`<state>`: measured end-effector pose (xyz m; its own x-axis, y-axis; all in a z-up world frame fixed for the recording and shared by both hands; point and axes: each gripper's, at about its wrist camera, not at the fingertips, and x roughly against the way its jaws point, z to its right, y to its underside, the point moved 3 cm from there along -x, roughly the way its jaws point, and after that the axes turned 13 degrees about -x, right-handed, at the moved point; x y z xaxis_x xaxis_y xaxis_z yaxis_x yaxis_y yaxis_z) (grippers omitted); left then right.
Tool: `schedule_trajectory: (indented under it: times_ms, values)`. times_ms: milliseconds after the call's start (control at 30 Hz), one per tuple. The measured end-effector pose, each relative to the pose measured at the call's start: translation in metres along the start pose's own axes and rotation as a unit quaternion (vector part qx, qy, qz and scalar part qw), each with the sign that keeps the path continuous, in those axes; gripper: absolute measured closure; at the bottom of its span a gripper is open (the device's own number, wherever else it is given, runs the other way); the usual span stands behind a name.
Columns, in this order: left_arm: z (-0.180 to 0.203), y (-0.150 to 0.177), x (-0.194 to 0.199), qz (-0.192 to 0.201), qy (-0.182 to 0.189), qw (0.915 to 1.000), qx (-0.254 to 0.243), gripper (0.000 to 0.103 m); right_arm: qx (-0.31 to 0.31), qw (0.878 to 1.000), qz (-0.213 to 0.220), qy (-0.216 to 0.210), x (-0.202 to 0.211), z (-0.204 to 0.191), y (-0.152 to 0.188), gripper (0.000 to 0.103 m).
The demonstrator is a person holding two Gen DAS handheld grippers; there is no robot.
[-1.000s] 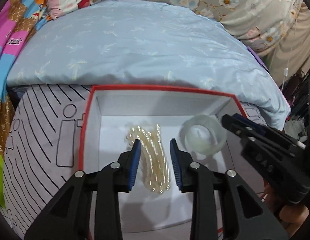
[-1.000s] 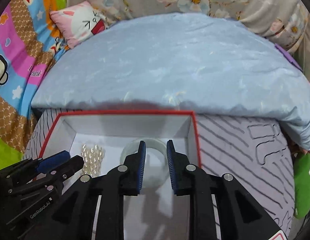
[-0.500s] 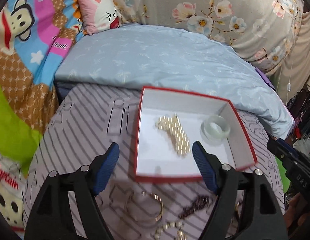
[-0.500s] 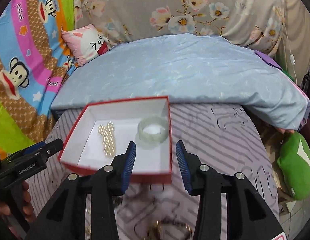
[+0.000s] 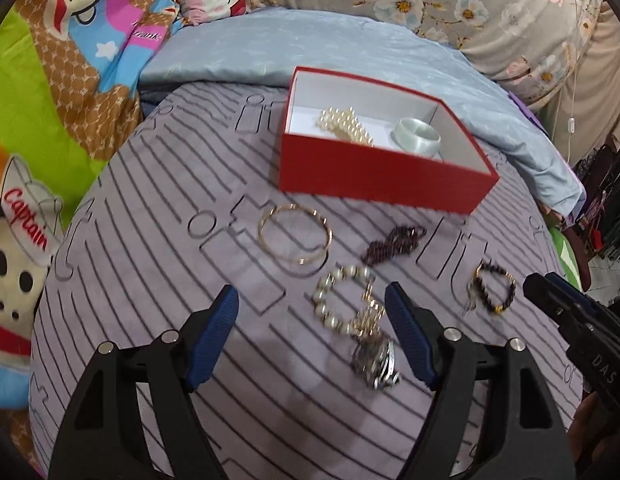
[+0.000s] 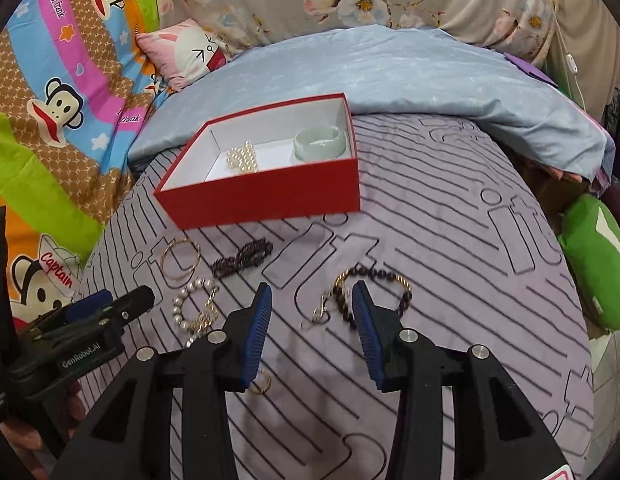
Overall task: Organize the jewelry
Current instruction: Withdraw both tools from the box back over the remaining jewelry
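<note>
The left gripper (image 5: 312, 334) hangs with its jaws spread wide and empty over a pearl bracelet (image 5: 342, 300), with a gold bangle (image 5: 295, 239) and a dark beaded strand (image 5: 394, 244) just beyond. The right gripper (image 6: 312, 330) (jaws parted, holding nothing) hovers by a dark bead bracelet (image 6: 374, 292). Farther off on the striped cloth (image 6: 450, 240) sits the red box (image 6: 266, 192), holding a pearl string (image 6: 241, 158) and a pale green bangle (image 6: 320, 143).

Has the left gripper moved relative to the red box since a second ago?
Yes. The left gripper has backed away from the red box, now hovering open above the loose bracelets.
</note>
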<state>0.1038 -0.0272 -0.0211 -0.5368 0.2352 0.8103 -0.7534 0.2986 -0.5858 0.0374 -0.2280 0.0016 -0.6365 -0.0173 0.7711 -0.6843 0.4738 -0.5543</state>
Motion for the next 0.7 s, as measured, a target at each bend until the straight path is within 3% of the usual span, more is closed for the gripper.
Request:
schedule_trajectory:
  times_ms: [333,700]
  values:
    - [0.012,0.032,0.006,-0.022,0.002,0.9998,-0.003,0.030,0.008,1.000,-0.010,0.005,0.005,-0.005,0.024,0.062]
    - [0.017,0.037,0.006,-0.028,0.003,0.9996,-0.003,0.030,0.004,1.000,-0.014,0.009,0.003,0.001,0.030,0.062]
